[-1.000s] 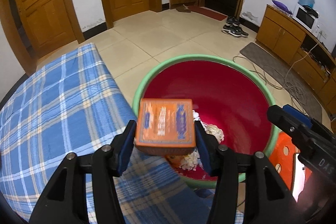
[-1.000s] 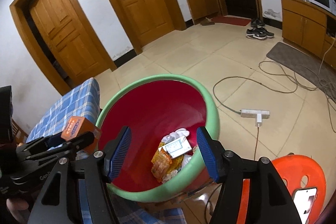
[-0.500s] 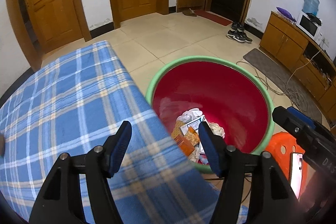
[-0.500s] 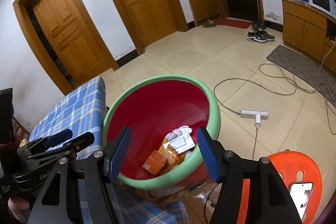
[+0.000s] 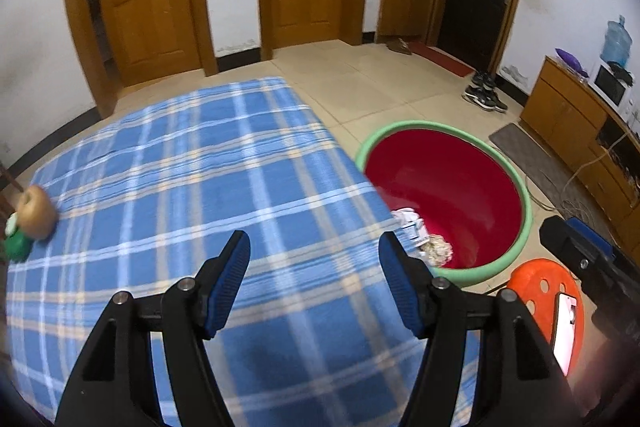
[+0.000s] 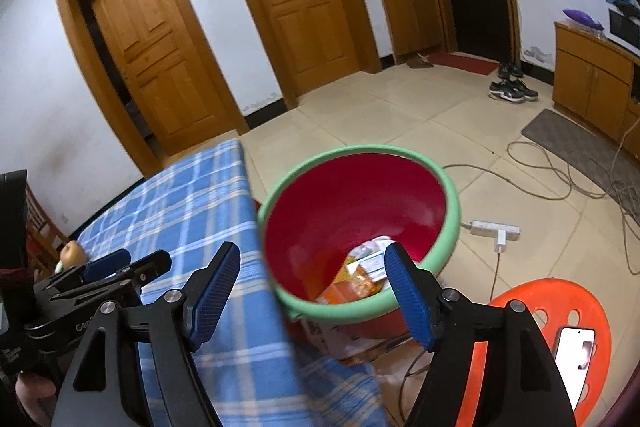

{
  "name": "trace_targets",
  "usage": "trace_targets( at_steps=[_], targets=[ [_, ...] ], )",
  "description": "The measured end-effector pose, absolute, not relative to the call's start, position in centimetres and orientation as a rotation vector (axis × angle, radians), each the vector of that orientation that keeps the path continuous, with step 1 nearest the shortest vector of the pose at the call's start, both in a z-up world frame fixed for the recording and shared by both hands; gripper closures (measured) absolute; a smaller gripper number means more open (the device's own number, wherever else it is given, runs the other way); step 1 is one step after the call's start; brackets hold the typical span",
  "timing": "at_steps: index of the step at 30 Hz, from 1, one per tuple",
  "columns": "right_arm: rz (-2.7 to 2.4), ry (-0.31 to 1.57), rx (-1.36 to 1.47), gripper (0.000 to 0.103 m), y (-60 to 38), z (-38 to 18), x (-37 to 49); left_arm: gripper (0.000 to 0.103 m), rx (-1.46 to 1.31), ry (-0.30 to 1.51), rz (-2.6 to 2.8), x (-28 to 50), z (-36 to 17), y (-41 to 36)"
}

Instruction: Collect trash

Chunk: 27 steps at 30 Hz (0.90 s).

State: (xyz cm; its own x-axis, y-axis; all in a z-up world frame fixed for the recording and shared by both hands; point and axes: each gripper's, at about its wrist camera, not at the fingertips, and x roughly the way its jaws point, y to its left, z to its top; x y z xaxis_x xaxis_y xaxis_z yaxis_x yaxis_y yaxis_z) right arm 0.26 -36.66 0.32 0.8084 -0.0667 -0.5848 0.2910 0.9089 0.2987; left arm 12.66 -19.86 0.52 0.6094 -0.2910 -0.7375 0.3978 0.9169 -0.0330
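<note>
Over the plaid tablecloth (image 5: 200, 187), both grippers, left (image 5: 314, 285) and right (image 6: 312, 291), gape empty; a hasty grab could roll the apple (image 5: 37, 211) off.

I see the table (image 5: 200, 187) left of the basin (image 5: 516, 183), which sits on the floor against the table's right edge. Trash (image 6: 360, 275) lies in the basin. An apple (image 5: 36, 213) rests at the table's far left. A stool (image 5: 532, 291) stands right of the basin, a phone (image 5: 564, 331) on it.
</note>
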Motion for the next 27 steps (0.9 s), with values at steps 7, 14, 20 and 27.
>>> trace_targets(
  at_steps=[7, 14, 20, 27],
  targets=[
    [-0.155, 0.564, 0.355, 0.026, -32.7, 1.8, -1.2, 0.033, 0.12, 0.778, -0.341, 10.1, 1.9, -15.9],
    [-0.129, 0.542, 0.338, 0.025, -29.2, 2.5, -3.2, 0.026, 0.093, 0.732, -0.278, 7.3, 3.1, -12.2],
    [-0.129, 0.519, 0.285, 0.025, -26.7, 2.7, -4.5, 0.025, 0.066, 0.699, -0.21, 5.3, 3.6, -9.6],
    [-0.124, 0.514, 0.275, 0.025, -25.1, 2.1, -5.6, 0.024, 0.052, 0.694, -0.185, 3.8, 3.1, -7.7]
  ],
)
